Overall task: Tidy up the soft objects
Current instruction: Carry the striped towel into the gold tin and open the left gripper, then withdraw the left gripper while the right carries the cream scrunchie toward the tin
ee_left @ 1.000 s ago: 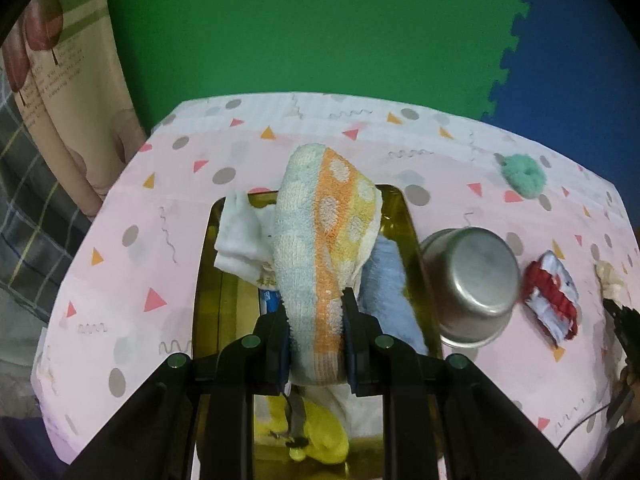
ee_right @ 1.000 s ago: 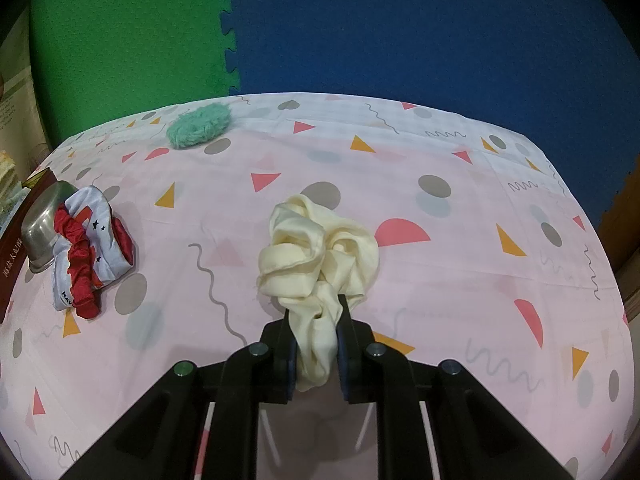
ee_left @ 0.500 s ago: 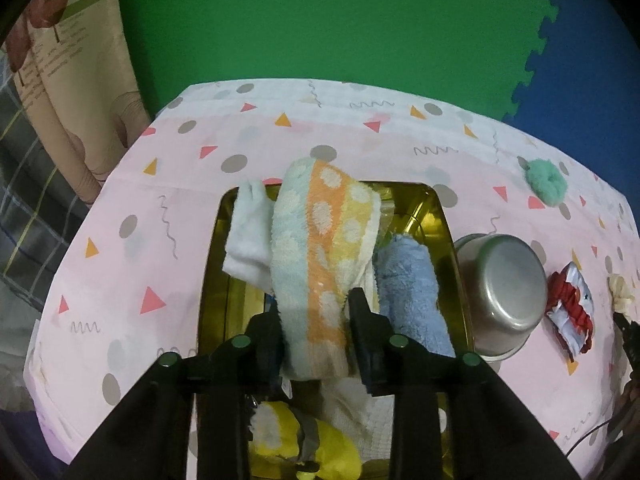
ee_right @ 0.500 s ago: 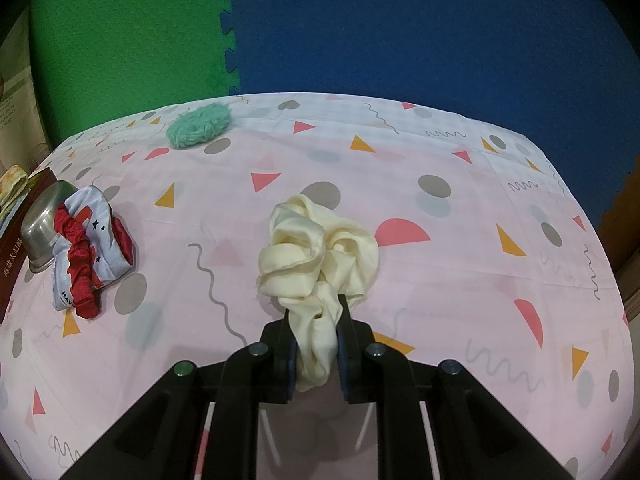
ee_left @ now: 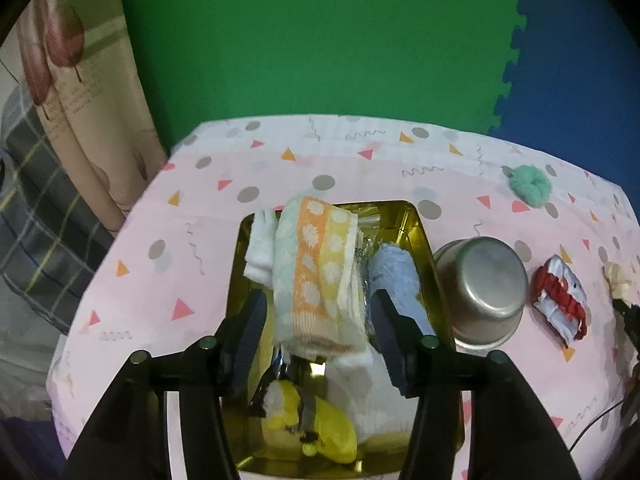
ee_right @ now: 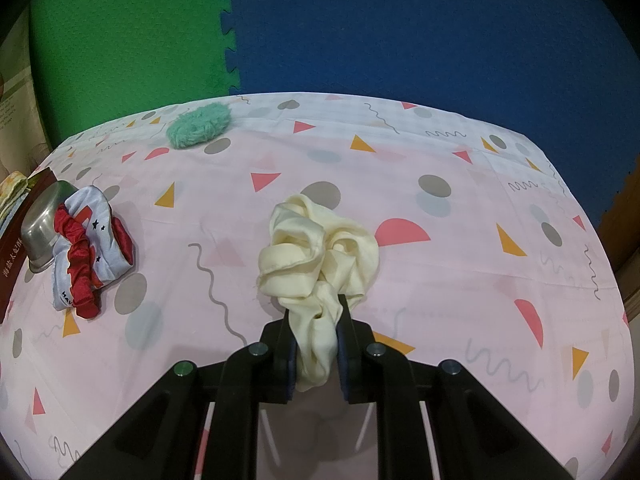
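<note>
In the left wrist view a striped orange, yellow and pale-blue towel (ee_left: 316, 272) lies in a gold tin (ee_left: 424, 240), on top of other cloths. My left gripper (ee_left: 318, 296) straddles the towel with its jaws opening. Both pads stand just clear of the towel's sides. In the right wrist view my right gripper (ee_right: 316, 308) is shut on a cream scrunchie (ee_right: 316, 248), which rests bunched on the pink patterned tablecloth (ee_right: 440, 280).
The tin also holds a white cloth (ee_left: 260, 252), a blue cloth (ee_left: 396, 276) and a yellow item (ee_left: 328, 436). An upturned steel bowl (ee_left: 480, 284) sits right of the tin. A red-and-white scrunchie (ee_right: 88, 252) and a teal fuzzy scrunchie (ee_right: 200, 126) lie on the table.
My left gripper's jaws have spread apart and let go of the striped towel, which now lies in the tin, and the gripper has lifted a little. The right gripper and cream scrunchie have not moved.
</note>
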The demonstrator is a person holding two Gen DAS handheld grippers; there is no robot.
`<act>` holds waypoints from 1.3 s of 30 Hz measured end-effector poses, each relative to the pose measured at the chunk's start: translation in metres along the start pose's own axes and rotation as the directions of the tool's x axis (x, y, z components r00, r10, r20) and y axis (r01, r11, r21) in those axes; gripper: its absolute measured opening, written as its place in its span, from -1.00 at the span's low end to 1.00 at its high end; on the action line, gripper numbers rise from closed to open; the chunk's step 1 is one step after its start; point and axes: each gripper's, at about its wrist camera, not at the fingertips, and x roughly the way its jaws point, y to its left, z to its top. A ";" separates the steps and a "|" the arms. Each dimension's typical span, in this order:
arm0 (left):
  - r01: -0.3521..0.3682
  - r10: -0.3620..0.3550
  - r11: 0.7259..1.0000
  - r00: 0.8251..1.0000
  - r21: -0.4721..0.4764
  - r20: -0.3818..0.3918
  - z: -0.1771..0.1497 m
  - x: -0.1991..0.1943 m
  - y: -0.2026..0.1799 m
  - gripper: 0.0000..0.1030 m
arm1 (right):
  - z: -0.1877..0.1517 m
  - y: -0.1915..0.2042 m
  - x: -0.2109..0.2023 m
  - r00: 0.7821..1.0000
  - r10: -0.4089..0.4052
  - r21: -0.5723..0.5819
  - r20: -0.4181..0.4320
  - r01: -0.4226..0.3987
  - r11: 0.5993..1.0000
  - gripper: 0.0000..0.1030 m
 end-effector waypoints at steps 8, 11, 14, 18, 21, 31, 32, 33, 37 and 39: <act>-0.084 0.077 0.993 0.993 0.077 0.087 -0.033 -0.038 -0.011 0.08 | 0.000 -0.001 0.000 1.000 0.005 0.003 0.000 -0.005 1.000 -0.70; -0.073 0.067 0.996 0.992 0.049 0.111 -0.043 -0.050 -0.007 0.20 | 0.000 -0.001 0.000 1.000 0.007 0.005 0.000 -0.007 1.000 -0.70; -0.066 0.065 0.998 0.988 0.008 0.138 -0.051 -0.055 -0.003 0.25 | -0.001 0.000 0.000 1.000 0.005 0.003 0.001 -0.005 1.000 -0.70; -0.061 0.069 0.996 0.990 -0.066 0.120 -0.055 -0.046 0.000 0.40 | -0.001 0.000 0.000 1.000 0.000 -0.001 0.002 0.000 1.000 -0.71; -0.074 0.087 0.990 0.989 -0.117 0.117 -0.058 -0.039 0.006 0.46 | 0.000 0.004 -0.002 1.000 -0.022 -0.019 0.008 0.022 1.000 -0.71; -0.070 0.095 0.963 0.992 -0.261 0.084 -0.079 -0.027 0.039 0.64 | 0.005 0.010 -0.027 0.998 -0.007 0.095 0.056 0.001 0.995 -0.76; -0.078 0.103 0.960 0.992 -0.268 0.080 -0.081 -0.027 0.042 0.64 | 0.007 0.012 -0.031 0.998 -0.007 0.094 0.062 0.001 0.996 -0.76; -0.082 0.107 0.959 0.991 -0.271 0.079 -0.081 -0.026 0.044 0.64 | 0.008 0.015 -0.035 0.998 -0.010 0.092 0.065 0.004 0.996 -0.77; -0.084 0.113 0.952 0.990 -0.295 0.084 -0.083 -0.028 0.051 0.65 | 0.013 0.030 -0.047 0.997 -0.014 0.072 0.072 0.009 0.997 -0.77; -0.087 0.118 0.952 0.989 -0.294 0.088 -0.083 -0.028 0.053 0.65 | 0.014 0.040 -0.052 0.997 -0.016 0.052 0.075 0.012 0.999 -0.77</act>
